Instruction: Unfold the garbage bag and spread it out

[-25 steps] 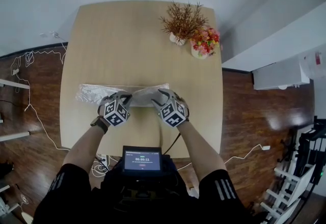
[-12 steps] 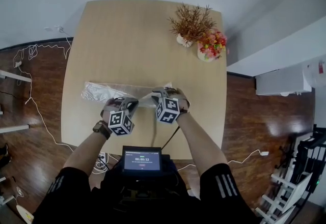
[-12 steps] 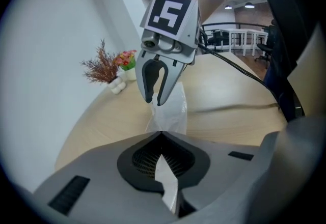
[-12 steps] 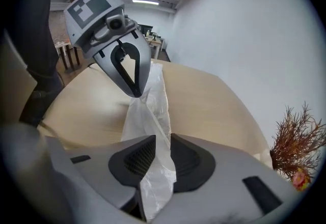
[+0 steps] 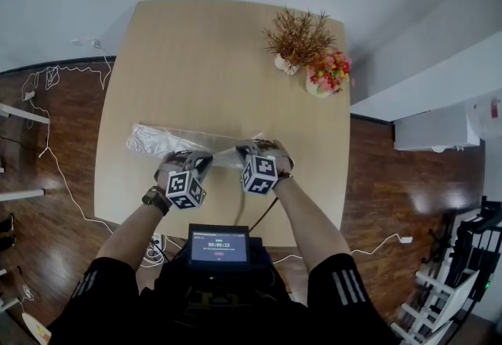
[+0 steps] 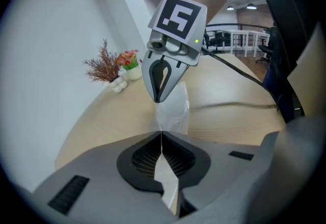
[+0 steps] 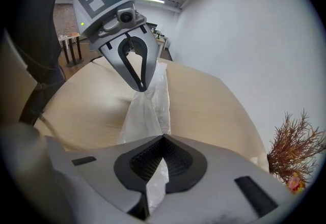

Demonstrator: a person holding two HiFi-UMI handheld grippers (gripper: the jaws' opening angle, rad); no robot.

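We pinch the garbage bag (image 5: 153, 139) with both grippers. Our left gripper (image 6: 162, 136) is clamped tight on the thin film. Just to its right, our right gripper (image 7: 163, 139) has just been closing and now grips the same bag. The rest of the bag stretches leftward from the left gripper, along the bench (image 5: 204, 53).

Overhead and two opposed close-ups, shared table (image 5: 196, 61).
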